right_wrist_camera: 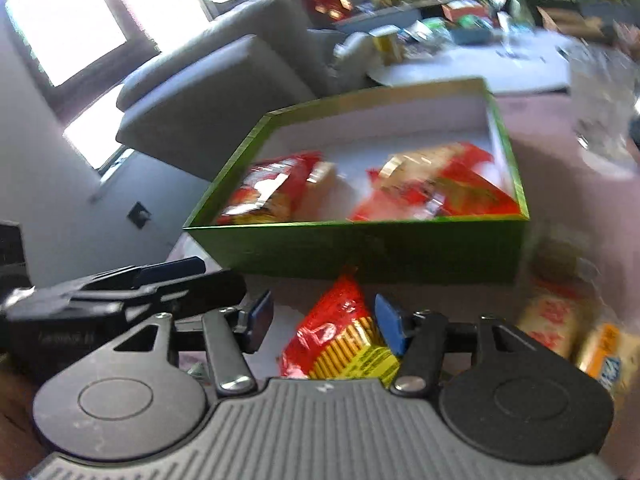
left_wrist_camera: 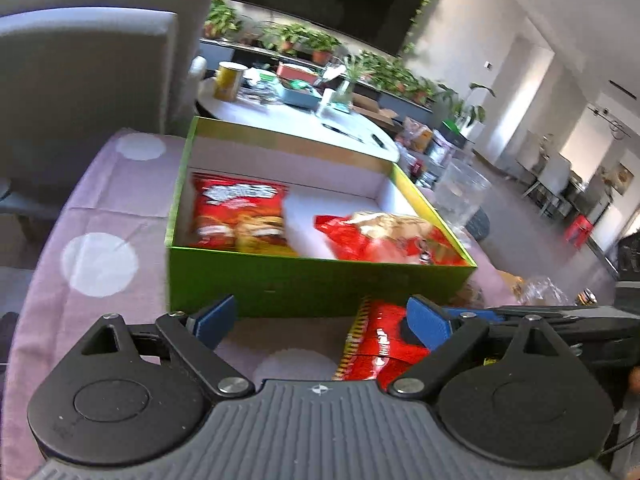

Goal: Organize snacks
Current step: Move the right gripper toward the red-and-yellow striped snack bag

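Now the green box (left_wrist_camera: 280, 288) on the dotted tablecloth (left_wrist_camera: 100, 216) holds two red snack bags. A third red packet (right_wrist_camera: 340, 332) lies in front of it. The left gripper (left_wrist_camera: 324, 320) is spread wide and empty; the right gripper (right_wrist_camera: 324, 320), narrower, has the packet between its fingers, but whether it pinches it I cannot tell.

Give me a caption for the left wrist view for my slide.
Open left gripper above a red snack packet, facing a green box holding two snack bags.

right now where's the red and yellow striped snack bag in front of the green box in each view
Left wrist view: the striped snack bag lies low and right of centre, by the right blue pad.
Right wrist view: the same bag lies low at centre, between the jaws.
Shared landmark: the green box, just beyond the bag in both views.
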A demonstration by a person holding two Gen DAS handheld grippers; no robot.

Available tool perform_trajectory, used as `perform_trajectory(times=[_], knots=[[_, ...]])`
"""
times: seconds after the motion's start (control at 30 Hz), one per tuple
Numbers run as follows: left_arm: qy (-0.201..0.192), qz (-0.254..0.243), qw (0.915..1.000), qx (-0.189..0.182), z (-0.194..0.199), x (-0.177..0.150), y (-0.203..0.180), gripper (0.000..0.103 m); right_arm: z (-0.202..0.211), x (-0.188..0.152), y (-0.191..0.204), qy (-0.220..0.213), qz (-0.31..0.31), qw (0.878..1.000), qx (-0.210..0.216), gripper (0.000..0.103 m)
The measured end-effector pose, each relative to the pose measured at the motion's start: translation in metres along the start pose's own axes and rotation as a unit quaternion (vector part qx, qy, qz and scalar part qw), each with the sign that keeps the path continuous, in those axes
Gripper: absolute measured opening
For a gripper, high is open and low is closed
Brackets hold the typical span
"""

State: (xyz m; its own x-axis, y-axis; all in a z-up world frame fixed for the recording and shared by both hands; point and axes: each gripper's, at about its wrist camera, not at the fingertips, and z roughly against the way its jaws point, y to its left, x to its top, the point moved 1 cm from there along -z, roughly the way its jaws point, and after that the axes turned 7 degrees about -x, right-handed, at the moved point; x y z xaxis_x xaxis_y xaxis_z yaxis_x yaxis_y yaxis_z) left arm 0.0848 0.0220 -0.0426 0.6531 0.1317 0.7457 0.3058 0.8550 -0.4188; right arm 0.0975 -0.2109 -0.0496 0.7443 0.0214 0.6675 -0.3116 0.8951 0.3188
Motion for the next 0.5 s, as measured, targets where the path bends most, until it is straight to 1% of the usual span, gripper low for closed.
perform_trajectory(times=[0.1, 0.23, 0.4, 0.5], knots=[[-0.002, 0.002, 1.0, 0.0, 0.003, -0.001, 0.003, 0.092, 0.011, 0.001, -0.004, -0.02, -0.009, 1.0, 0.008, 0.063], [0.008, -0.009, 0.9998, -0.014, -0.003, -0.004, -0.003, 0.092, 0.036, 0.005, -0.022, -0.028, -0.029, 0.999, -0.016, 0.063], [0.038, -0.041, 0.9979, -0.032, -0.022, -0.01, -0.02, 0.093, 0.057, 0.001, -0.033, -0.011, -0.051, 0.997, -0.05, 0.063], [0.058, -0.056, 0.9961, -0.037, -0.035, -0.013, -0.027, 0.093, 0.063, -0.009, -0.034, 0.005, -0.061, 0.997, -0.056, 0.063]])
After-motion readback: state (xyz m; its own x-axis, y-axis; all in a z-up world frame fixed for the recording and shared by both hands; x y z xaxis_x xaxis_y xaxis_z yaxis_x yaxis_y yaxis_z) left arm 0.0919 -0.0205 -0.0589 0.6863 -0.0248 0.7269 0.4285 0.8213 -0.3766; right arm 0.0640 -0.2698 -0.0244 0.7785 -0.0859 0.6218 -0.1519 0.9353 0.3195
